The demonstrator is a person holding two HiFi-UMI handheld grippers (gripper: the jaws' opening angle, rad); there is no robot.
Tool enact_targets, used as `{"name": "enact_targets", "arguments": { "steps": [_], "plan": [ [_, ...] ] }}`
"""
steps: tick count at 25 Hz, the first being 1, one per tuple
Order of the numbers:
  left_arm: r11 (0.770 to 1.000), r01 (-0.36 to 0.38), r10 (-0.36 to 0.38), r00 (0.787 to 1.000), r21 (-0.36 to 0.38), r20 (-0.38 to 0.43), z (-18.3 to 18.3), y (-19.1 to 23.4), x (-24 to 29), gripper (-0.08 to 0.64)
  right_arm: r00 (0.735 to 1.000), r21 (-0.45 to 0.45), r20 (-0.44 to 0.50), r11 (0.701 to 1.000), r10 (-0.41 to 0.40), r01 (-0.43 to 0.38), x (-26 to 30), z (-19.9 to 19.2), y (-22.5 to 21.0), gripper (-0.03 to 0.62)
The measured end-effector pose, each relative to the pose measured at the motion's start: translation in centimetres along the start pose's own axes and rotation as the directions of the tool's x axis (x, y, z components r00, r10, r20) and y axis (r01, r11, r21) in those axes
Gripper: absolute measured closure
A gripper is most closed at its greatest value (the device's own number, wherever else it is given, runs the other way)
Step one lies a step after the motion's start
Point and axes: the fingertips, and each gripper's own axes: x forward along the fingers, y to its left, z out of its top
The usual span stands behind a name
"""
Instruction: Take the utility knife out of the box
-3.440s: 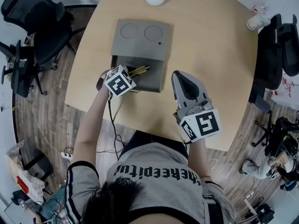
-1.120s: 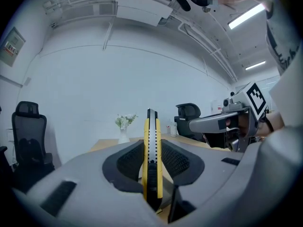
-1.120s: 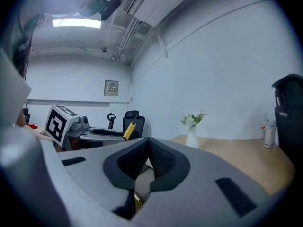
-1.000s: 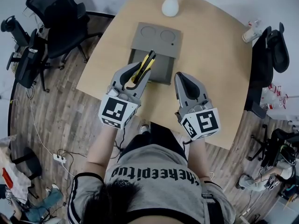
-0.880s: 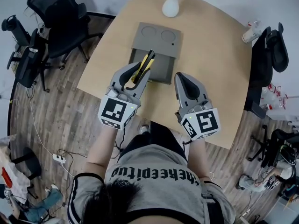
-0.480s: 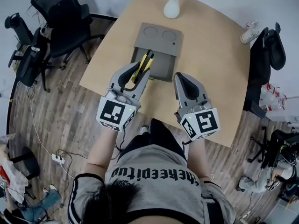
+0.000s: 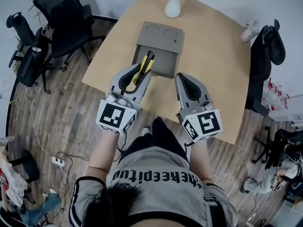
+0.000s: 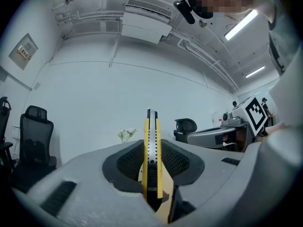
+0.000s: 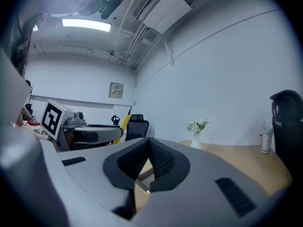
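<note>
A yellow and black utility knife [image 7: 146,63] sticks up out of my left gripper [image 7: 140,76], whose jaws are shut on its handle. It hangs above the near edge of the open grey box [image 7: 163,65], clear of the box. In the left gripper view the knife [image 8: 151,126] stands upright between the pads of the left gripper [image 8: 152,145]. My right gripper [image 7: 185,78] hovers to the right of the box over the table, shut with nothing in it. In the right gripper view its pads meet at the tips of the right gripper [image 9: 149,144].
The box's lid [image 7: 159,34] lies flat behind it on the round wooden table [image 7: 213,65]. A white vase [image 7: 173,6] with flowers stands at the far edge, a cup [image 7: 248,32] at the right. Office chairs [image 7: 66,18] stand at the left, a dark chair [image 7: 266,56] at the right.
My left gripper, earlier down in the box, has come up holding the knife. Over the last second both grippers drew slightly back from the box, the knife still gripped.
</note>
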Motion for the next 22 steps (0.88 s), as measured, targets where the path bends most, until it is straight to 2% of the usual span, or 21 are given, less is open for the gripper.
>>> {"name": "enact_targets", "arguments": {
  "steps": [14, 22],
  "plan": [
    [1.0, -0.002, 0.003, 0.998, -0.001, 0.055, 2.0, -1.9, -3.1, 0.434, 0.999, -0.009, 0.028, 1.0, -0.015, 0.015, -2.8, 0.8, 2.1, 0.586],
    [1.0, -0.026, 0.025, 0.997, 0.006, 0.072, 3.0, -3.0, -3.8, 0.434, 0.999, -0.023, 0.042, 1.0, 0.018, -0.018, -3.5, 1.6, 2.2, 0.586]
  ]
}}
